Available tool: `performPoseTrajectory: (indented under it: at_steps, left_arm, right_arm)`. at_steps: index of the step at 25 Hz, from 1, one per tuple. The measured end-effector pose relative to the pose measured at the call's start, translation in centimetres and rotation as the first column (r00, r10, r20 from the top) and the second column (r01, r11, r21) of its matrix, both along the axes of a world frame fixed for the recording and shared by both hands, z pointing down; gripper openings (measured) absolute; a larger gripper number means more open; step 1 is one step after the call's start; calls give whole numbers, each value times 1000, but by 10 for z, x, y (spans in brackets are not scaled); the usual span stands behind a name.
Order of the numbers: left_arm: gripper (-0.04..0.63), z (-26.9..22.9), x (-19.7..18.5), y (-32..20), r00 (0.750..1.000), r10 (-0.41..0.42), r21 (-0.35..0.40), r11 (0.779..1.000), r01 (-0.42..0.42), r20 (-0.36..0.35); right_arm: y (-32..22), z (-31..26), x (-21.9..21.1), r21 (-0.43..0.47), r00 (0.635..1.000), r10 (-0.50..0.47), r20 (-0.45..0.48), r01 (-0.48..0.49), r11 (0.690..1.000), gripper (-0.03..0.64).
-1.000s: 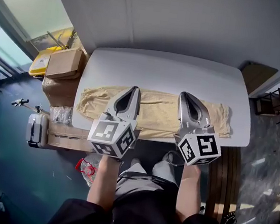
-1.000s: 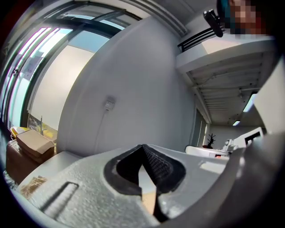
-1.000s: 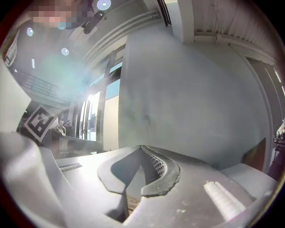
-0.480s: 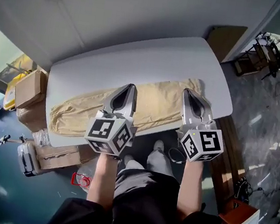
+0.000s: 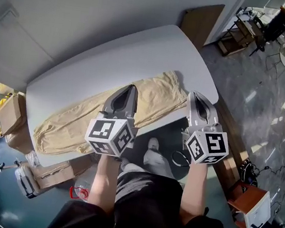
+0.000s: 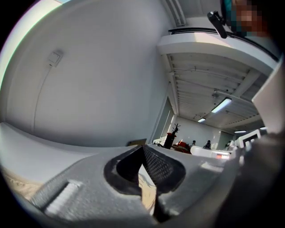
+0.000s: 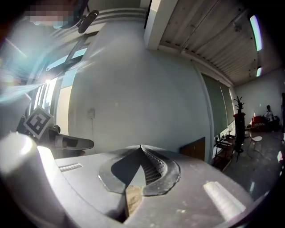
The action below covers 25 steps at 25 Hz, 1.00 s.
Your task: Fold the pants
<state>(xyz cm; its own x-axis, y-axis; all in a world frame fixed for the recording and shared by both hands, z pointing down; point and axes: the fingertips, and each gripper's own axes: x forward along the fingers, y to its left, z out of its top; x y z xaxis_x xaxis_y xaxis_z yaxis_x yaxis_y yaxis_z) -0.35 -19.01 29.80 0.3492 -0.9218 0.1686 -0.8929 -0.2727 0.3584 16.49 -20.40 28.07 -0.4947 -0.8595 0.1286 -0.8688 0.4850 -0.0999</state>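
In the head view we hold the left tool [image 5: 130, 88] over the tan pants [image 5: 73, 125] lying flat on the white surface [image 5: 114, 50] and the right tool [image 5: 195, 95] just beside their end, the left gripper view and then the right gripper view show jaws closed and empty, so we judge folding unstarted, and next we must open and pinch an end.

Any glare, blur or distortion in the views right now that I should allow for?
Head view: sharp, evenly lit, pants clear on the table, wide-angle bending at edges. Left gripper view: strong fisheye, dark corners. Right gripper view: glare from the window washes out the upper left.
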Motion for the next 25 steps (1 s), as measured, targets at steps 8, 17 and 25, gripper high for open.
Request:
performPoseTrajectory:
  at_steps: [8, 17, 25]
  left_arm:
    - [3, 54, 43, -33, 998, 56, -111, 992, -55, -1]
    - [3, 115, 79, -59, 995, 101, -226, 969, -98, 2]
    - [3, 163, 107, -70, 990, 144, -318, 938, -135, 2]
  right_arm:
    - [-24, 51, 38, -101, 999, 31, -11, -32, 994, 6]
    - [-49, 115, 60, -230, 1000, 30, -1, -29, 973, 8]
    - [-58, 175, 69, -368, 1000, 12, -1, -11, 930, 108]
